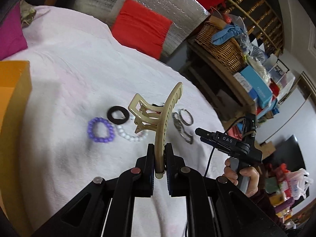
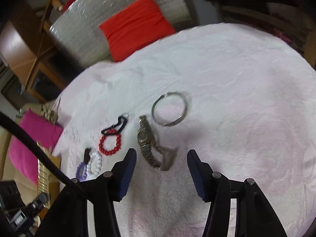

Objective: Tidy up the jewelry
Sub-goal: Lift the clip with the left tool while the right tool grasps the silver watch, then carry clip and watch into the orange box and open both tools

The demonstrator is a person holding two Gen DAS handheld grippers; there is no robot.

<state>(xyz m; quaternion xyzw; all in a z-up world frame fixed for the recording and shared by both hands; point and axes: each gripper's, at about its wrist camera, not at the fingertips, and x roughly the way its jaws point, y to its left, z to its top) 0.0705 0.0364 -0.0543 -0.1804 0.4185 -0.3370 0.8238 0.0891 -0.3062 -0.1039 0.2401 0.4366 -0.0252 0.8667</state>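
Observation:
My left gripper (image 1: 160,154) is shut on a beige hair claw clip (image 1: 158,118) and holds it above the white cloth (image 1: 69,79). Below it lie a purple bead bracelet (image 1: 100,130), a black hair tie (image 1: 118,115), a white bead bracelet (image 1: 130,136), a metal watch (image 1: 182,131) and a silver bangle (image 1: 185,116). My right gripper (image 2: 162,154) is open and empty, just above the watch (image 2: 147,142). The bangle (image 2: 169,108), a red bead bracelet (image 2: 110,143), a thin black hair tie (image 2: 116,126), the white bracelet (image 2: 94,164) and the purple bracelet (image 2: 81,170) lie around it.
An orange box (image 1: 13,102) stands at the left on the cloth. A red cushion (image 1: 141,26) and a magenta cushion (image 1: 9,33) lie at the back. A wicker basket (image 1: 221,41) and cluttered shelves stand to the right of the bed.

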